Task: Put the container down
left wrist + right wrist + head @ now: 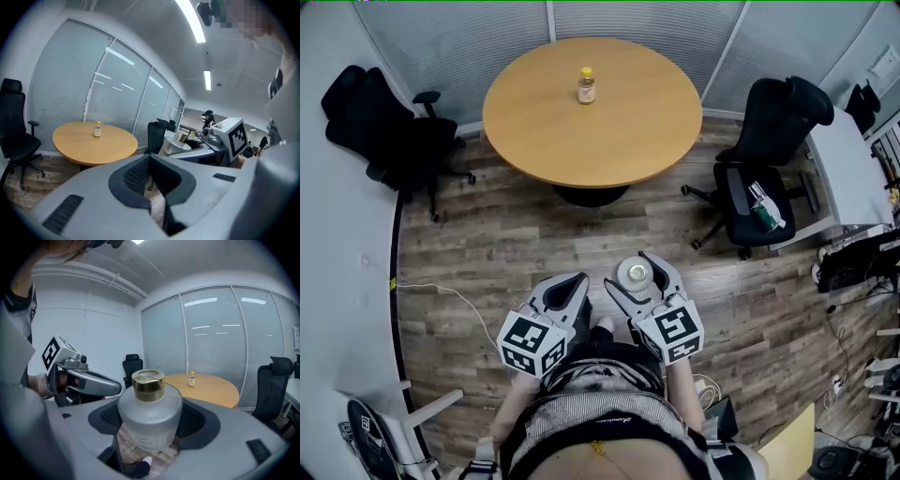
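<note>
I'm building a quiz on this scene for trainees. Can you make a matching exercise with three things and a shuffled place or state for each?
Things:
1. container
2. small bottle
3. left tongs

Places or states:
A. shut, nothing held
B. standing on the round table
C. clamped in the right tongs

Pairs: 1-C, 2-B, 3-A

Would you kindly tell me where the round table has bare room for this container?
The round table is bare except the small bottle near its far middle; its whole near half is free. Office chairs flank both sides.
</note>
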The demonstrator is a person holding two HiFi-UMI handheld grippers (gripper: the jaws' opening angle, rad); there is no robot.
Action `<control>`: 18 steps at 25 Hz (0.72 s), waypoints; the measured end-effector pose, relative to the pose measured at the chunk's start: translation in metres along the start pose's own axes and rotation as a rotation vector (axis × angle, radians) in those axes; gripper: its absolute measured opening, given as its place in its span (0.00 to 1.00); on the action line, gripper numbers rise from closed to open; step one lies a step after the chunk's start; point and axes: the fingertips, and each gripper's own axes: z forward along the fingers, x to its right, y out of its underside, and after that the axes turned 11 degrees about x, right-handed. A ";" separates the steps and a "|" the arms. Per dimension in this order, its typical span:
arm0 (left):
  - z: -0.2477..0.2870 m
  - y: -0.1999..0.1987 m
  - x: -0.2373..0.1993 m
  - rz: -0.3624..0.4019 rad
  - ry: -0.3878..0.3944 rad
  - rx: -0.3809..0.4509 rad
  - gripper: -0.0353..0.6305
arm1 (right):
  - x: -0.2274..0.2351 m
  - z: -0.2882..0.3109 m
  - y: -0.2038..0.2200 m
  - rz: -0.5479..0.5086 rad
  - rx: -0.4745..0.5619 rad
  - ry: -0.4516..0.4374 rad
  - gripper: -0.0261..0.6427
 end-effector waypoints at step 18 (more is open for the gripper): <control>0.086 -0.046 -0.089 0.022 0.122 0.011 0.09 | 0.056 0.102 -0.031 -0.008 0.026 0.078 0.56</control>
